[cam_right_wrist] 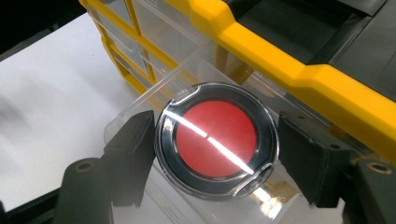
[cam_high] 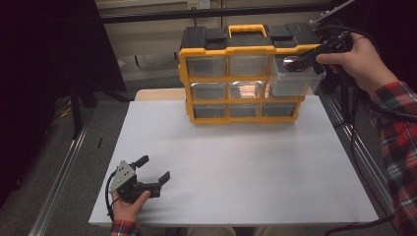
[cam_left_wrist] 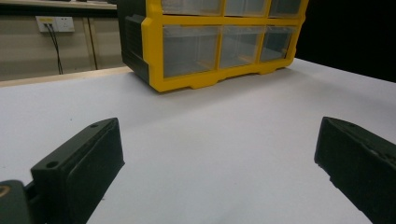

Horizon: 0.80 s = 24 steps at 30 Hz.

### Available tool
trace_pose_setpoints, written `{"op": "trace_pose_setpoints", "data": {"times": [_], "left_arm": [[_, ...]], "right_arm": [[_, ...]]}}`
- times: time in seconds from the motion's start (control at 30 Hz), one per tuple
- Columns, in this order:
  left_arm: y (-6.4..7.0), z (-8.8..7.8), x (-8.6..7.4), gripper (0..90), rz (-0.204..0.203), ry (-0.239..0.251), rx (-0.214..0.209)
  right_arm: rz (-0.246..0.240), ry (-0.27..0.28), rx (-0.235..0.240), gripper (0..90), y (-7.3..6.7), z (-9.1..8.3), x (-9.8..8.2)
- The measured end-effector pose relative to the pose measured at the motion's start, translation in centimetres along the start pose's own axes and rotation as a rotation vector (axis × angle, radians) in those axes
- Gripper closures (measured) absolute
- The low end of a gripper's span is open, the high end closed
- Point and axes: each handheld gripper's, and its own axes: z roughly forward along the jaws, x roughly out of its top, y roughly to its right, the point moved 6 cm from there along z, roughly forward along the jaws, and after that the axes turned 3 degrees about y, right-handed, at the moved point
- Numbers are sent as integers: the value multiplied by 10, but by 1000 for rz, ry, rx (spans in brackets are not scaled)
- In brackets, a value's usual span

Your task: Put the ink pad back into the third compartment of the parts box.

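White table (cam_high: 236, 172): one yellow nine-drawer organizer (cam_high: 244, 78), one round red-centred case (cam_right_wrist: 215, 140), two grippers.

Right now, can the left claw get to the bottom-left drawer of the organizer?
Probably yes. The left claw rests open at the table's near edge, and bare white table lies between it and the bottom-left drawer. The right claw is busy at the top-right.

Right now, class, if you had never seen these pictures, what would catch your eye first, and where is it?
First the yellow and black drawer cabinet at the far edge of the white table. Next, the round red compact between the jaws of the right gripper, above the pulled-out clear drawer at the cabinet's top right. The left gripper rests open near the table's front left corner.
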Motion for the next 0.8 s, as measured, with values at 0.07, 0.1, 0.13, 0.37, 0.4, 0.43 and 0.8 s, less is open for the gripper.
{"op": "trace_pose_setpoints", "data": {"times": [0.07,0.1,0.13,0.37,0.4,0.43,0.8], "left_arm": [[0,0,0,12,2,1,-2],[0,0,0,12,-1,-1,1],[0,0,0,12,1,1,-6],[0,0,0,13,6,-6,2],[-1,0,-1,13,5,-7,3],[-1,0,-1,13,5,-5,2],[0,0,0,13,3,-3,1]], "right_arm": [[3,2,-2,301,1,0,0],[11,1,-8,301,1,0,0],[11,2,-6,301,1,0,0],[18,24,6,380,4,0,-2],[27,27,5,365,4,-1,-2],[28,25,4,367,5,-1,-2],[23,36,23,442,-2,-6,-3]]}}
